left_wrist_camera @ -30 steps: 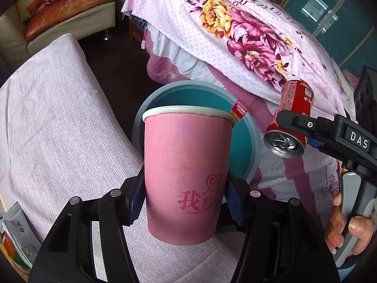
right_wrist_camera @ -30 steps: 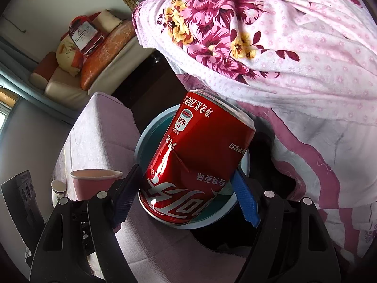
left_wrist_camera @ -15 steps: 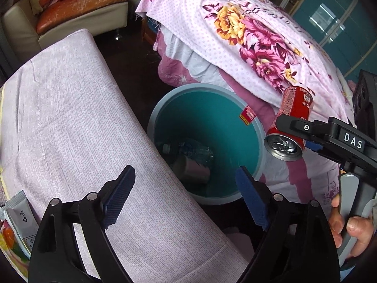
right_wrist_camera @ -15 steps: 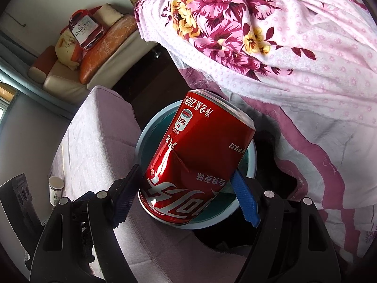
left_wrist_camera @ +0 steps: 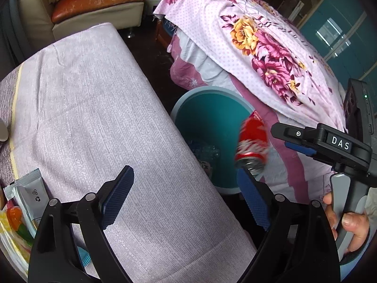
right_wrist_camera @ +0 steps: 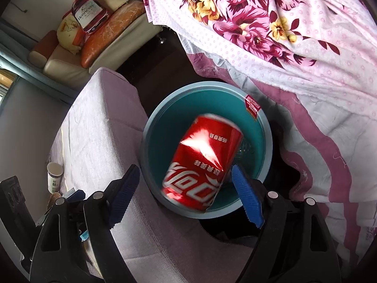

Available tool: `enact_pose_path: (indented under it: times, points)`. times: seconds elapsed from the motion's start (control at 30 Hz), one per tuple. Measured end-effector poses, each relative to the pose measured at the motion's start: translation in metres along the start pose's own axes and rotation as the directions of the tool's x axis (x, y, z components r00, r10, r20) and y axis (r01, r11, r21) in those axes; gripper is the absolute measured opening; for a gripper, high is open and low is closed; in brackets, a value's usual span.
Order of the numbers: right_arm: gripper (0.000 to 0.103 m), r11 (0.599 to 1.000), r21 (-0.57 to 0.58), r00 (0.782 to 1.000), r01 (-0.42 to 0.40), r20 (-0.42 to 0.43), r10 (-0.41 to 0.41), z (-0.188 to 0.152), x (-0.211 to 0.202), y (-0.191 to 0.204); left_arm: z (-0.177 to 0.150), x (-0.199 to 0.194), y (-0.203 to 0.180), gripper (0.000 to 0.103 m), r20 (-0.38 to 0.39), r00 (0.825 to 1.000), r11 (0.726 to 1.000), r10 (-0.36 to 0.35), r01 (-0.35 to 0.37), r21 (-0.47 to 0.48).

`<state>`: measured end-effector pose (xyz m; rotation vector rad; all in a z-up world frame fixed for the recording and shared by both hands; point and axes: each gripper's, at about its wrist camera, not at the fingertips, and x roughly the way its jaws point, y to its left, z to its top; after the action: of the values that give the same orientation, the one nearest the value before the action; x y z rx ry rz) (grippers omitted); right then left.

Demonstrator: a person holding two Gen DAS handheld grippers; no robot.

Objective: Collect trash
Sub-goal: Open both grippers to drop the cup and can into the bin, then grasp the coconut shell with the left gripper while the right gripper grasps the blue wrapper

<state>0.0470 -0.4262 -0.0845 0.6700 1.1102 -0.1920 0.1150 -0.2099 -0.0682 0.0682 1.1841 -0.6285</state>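
Both wrist views look steeply down and share the teal bin. The left view sits off the bin's side, over the cloth-covered table. The right view hangs closer, nearly above the bin, which fills its centre.

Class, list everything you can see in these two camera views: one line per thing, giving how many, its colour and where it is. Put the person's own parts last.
Can: one, red, blurred, over the bin between the right gripper's opening jaws, free of the left pad.
Bin: one, teal, on the floor between table and bed.
Clear plastic trash: some, inside the bin.
Table cloth: one, pale lilac, covering the table.
Sachets: a few, grey and yellow, table's near left edge.
Small tube: one, white, on the table.
Floral bedspread: one, pink.
Sofa: one, cream with orange cushions.
Left gripper: black, blue pads, open, empty.
Right gripper: same colours.
Hand: one, on the right gripper's handle.
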Motion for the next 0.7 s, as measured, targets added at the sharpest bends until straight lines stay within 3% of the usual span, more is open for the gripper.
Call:
enact_pose_path:
  times: [0.3,0.7]
  points:
    - [0.077,1.000,-0.031,1.000,-0.007,0.007,0.007,-0.010,-0.010,0.019,-0.013,-0.021,0.015,0.089,0.029,1.000,1.000,0.007,-0.006,-0.020]
    - [0.080,0.986,-0.166,0.999,-0.027,-0.039,0.020,-0.036,-0.006,0.086,-0.037,-0.073,0.071,0.089,0.094,0.993,0.992,0.066,-0.055,-0.116]
